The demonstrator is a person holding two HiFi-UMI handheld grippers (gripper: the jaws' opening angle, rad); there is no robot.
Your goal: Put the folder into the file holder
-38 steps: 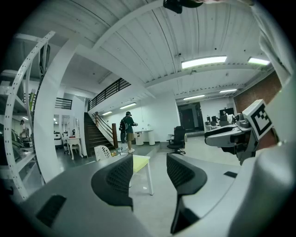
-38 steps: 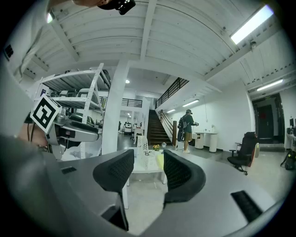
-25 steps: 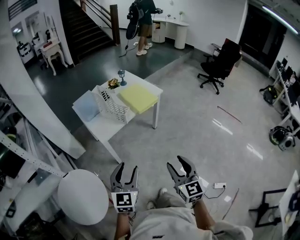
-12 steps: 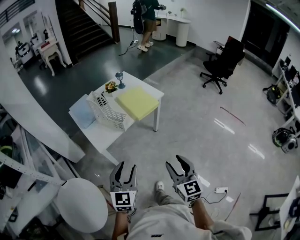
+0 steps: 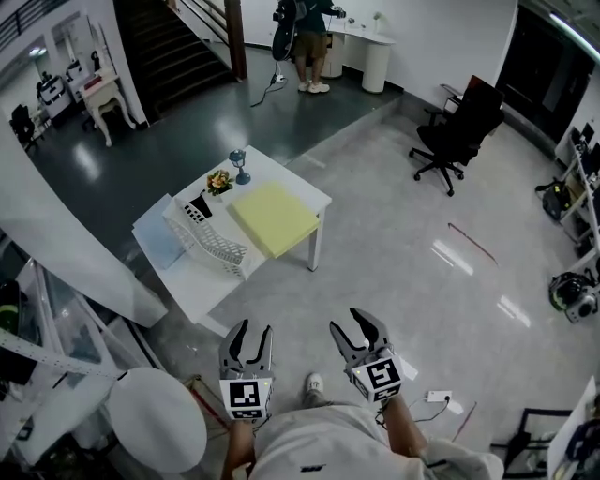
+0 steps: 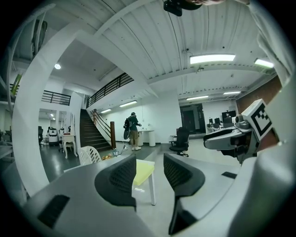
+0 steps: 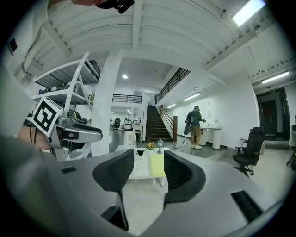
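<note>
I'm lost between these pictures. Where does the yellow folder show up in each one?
Head view: the yellow folder lies flat on the white table, left of centre, just right of the white file holder.
Left gripper view: low centre, a yellow patch.
Right gripper view: low centre, a narrow yellow strip.
Shared landmark: the person standing near the staircase.

Bright, even light from ceiling strips; glare streaks the polished floor at right; both gripper views bend strongly at the edges.
</note>
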